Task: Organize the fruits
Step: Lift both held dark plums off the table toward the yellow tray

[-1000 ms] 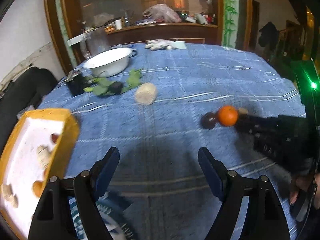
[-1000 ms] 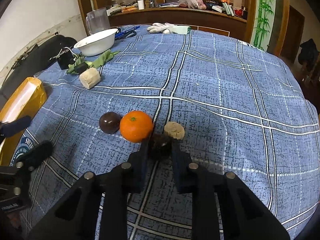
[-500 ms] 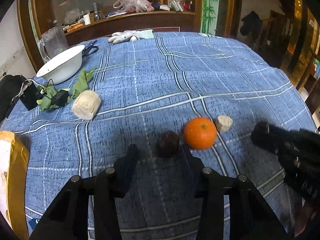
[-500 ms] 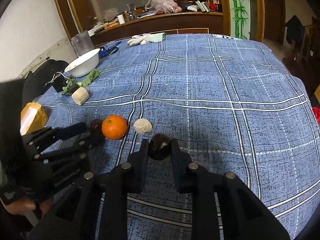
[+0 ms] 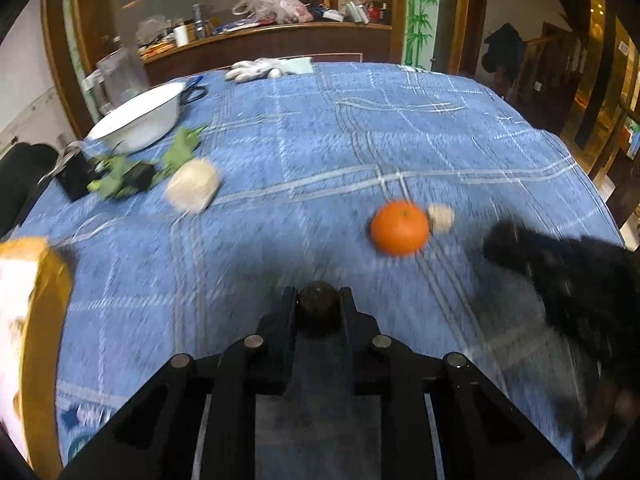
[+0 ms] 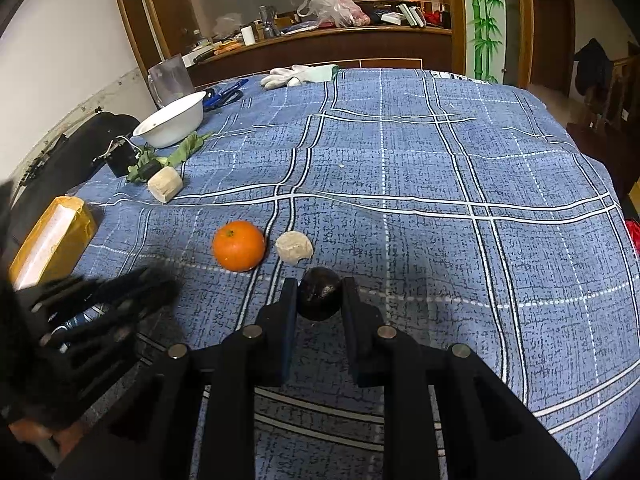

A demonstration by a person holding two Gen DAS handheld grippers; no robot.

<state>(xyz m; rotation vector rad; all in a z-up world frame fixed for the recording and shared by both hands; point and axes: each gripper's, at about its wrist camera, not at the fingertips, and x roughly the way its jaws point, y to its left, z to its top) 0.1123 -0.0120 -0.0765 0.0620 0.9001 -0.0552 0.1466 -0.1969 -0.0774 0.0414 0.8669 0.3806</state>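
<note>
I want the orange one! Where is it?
The orange sits on the blue tablecloth, just left of a beige lump.

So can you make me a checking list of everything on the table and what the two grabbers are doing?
Surface: blue checked tablecloth, flat.
Job's things: orange and a pale lump lie close together on the cloth; a bigger pale block sits farther back; yellow box at the left edge.
Clutter: white bowl, green cloth, white gloves, clear jug.
Grippers: left gripper is shut on a dark round fruit; right gripper is shut on another dark fruit.
Cables: a thin wire by the small black box.
Surroundings: wooden counter with a plastic bag.
</note>
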